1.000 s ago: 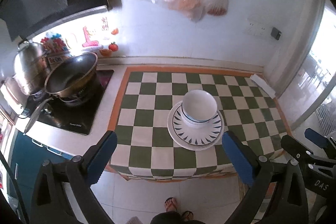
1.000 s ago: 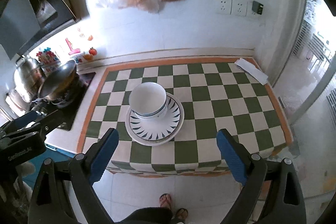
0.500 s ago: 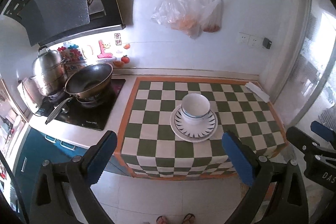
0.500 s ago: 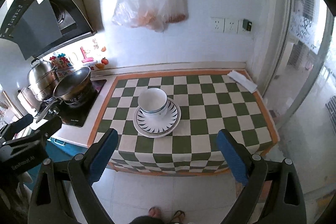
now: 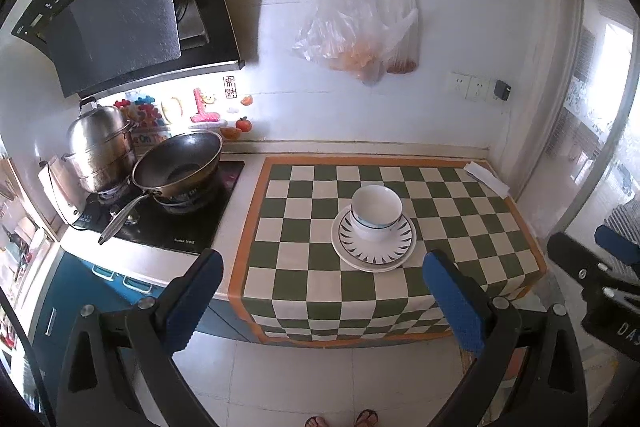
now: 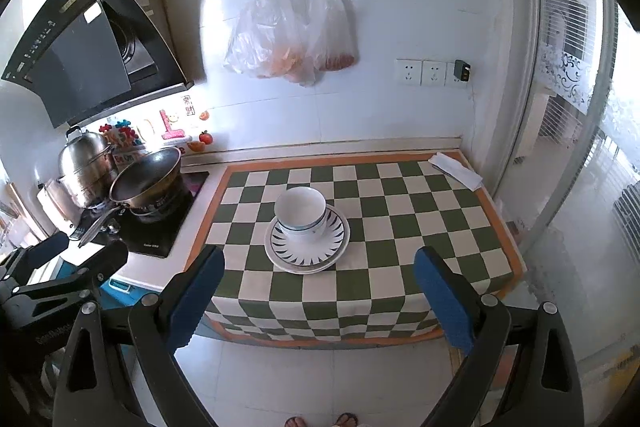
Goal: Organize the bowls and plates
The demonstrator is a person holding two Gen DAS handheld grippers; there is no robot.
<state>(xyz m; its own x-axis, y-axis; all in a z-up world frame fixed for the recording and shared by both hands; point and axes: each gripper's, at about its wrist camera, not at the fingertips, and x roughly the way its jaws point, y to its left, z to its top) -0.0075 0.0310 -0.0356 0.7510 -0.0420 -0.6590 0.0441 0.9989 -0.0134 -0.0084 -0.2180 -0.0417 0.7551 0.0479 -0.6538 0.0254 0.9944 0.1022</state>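
A white bowl [image 5: 376, 211] with a blue band stands upright in a white plate [image 5: 373, 246] patterned with dark triangles, on a green-and-white checked cloth [image 5: 304, 231]. The right wrist view shows the same bowl [image 6: 301, 213] and plate [image 6: 307, 241]. My left gripper [image 5: 322, 301] hangs open and empty, well back from the counter over the floor. Just as far back, my right gripper [image 6: 320, 299] is open with nothing between its blue pads. Each gripper also shows at the edge of the other's view.
A wok [image 5: 178, 163] and a steel pot [image 5: 100, 147] sit on the black hob at the left, under a range hood [image 5: 120, 15]. Plastic bags [image 5: 360, 35] hang on the wall. A folded white cloth [image 5: 486, 179] lies at the counter's far right corner. Sandalled feet [image 5: 342, 419] show below.
Both grippers have drawn back and risen away from the counter, so the bowl and plate look smaller and more of the wall shows. Bowl and plate have not moved.
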